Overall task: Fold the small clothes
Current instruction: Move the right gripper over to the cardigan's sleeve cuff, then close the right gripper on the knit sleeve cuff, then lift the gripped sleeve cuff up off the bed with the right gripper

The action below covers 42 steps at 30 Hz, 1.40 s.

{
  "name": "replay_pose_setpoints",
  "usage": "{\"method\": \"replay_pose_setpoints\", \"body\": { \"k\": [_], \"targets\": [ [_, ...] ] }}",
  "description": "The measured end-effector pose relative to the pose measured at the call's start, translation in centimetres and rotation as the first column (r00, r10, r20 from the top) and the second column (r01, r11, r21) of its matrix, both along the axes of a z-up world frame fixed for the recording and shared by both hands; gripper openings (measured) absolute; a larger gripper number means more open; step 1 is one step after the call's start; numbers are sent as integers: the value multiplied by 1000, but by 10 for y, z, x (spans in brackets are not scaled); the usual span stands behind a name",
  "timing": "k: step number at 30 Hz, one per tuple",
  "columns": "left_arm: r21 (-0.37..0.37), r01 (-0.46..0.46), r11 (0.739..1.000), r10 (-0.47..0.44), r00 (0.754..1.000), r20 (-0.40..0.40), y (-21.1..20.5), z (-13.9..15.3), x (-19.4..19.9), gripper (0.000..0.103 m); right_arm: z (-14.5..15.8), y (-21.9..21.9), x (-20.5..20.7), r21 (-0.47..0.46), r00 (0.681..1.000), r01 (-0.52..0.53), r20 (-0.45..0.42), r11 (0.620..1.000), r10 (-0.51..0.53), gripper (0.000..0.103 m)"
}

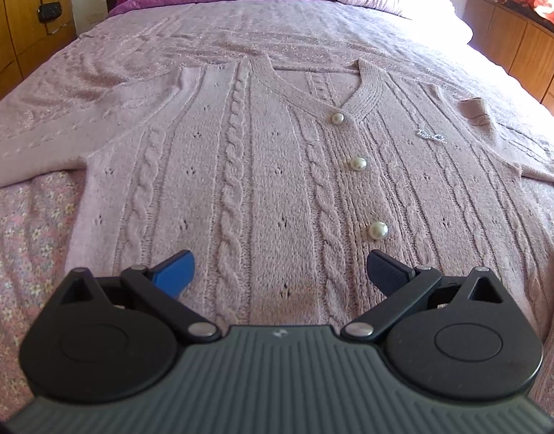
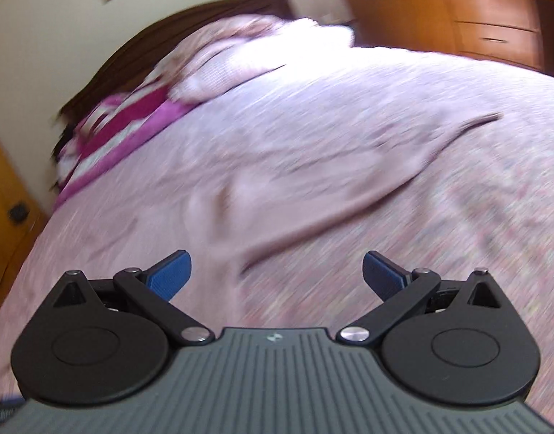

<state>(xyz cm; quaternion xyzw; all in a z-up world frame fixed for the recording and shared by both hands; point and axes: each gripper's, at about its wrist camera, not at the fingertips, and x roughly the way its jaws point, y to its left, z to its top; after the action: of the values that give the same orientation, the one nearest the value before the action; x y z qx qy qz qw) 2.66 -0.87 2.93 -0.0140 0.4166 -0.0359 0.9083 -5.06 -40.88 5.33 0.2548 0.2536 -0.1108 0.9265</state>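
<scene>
Directly ahead of your left gripper (image 1: 280, 271), jaws apart and empty, the pink cable-knit cardigan (image 1: 277, 166) is lying flat on the bedspread (image 1: 31, 238), hem nearest, collar away, while your right gripper (image 2: 277, 271), likewise spread, is viewing its right sleeve (image 2: 403, 159) from farther off.

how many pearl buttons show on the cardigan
3, in a line down the cardigan front: top button below the neckline, middle button, bottom button. The left gripper may hide more.
</scene>
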Motion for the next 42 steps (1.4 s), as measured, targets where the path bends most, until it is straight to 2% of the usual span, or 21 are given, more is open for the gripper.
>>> {"method": "replay_pose_setpoints", "body": {
  "k": [6, 9, 13, 16, 18, 21, 25, 28, 29, 31, 32, 33, 35, 37, 42],
  "targets": [
    [21, -14, 1000, 15, 999, -40, -4, -12, 8, 103, -14, -88, 20, 90, 986, 163, 26, 982, -166, 103],
    [57, -8, 998, 11, 999, -47, -10, -17, 9, 103, -26, -124, 30, 143, 964, 258, 23, 956, -263, 103],
    [69, -11, 998, 13, 999, -38, -12, -20, 7, 103, -40, -161, 42, 216, 948, 299, 49, 930, -316, 103],
    [70, -6, 998, 9, 999, -36, -11, -21, 6, 103, -46, -194, 52, 263, 919, 355, 81, 897, -387, 103],
    [71, -7, 997, 9, 999, -34, -11, -21, 5, 103, -52, -214, 61, 271, 901, 395, 71, 878, -428, 92],
    [82, -12, 997, 15, 999, -34, -14, -21, 6, 103, -60, -238, 75, 250, 898, 411, 53, 877, -436, 81],
    [99, -22, 995, 25, 999, -33, -17, -22, 6, 103, -66, -254, 94, 180, 907, 409, 32, 895, -421, 74],
    [98, -25, 995, 28, 999, -29, -17, -22, 6, 103, -70, -261, 107, 152, 903, 419, 28, 895, -428, 73],
    [98, -25, 995, 28, 999, -26, -17, -22, 5, 103, -71, -262, 109, 146, 900, 426, 28, 893, -435, 68],
    [99, -29, 995, 31, 999, -23, -18, -22, 5, 103, -74, -263, 113, 121, 891, 448, 13, 886, -453, 45],
    [101, -30, 994, 32, 999, -23, -18, -22, 5, 103, -76, -264, 113, 108, 886, 460, 3, 881, -463, 22],
    [103, -30, 994, 33, 999, -23, -18, -22, 4, 103, -78, -267, 113, 116, 881, 469, -2, 875, -472, 9],
    [105, -30, 994, 32, 999, -24, -18, -22, 5, 103, -78, -270, 102, 166, 880, 463, 31, 871, -474, 7],
    [106, -28, 994, 31, 999, -25, -18, -22, 5, 103, -72, -270, 92, 171, 879, 457, 68, 873, -473, 7],
    [105, -27, 994, 30, 999, -24, -18, -22, 5, 103, -39, -265, 62, 193, 873, 422, 176, 886, -455, 6]
  ]
}}
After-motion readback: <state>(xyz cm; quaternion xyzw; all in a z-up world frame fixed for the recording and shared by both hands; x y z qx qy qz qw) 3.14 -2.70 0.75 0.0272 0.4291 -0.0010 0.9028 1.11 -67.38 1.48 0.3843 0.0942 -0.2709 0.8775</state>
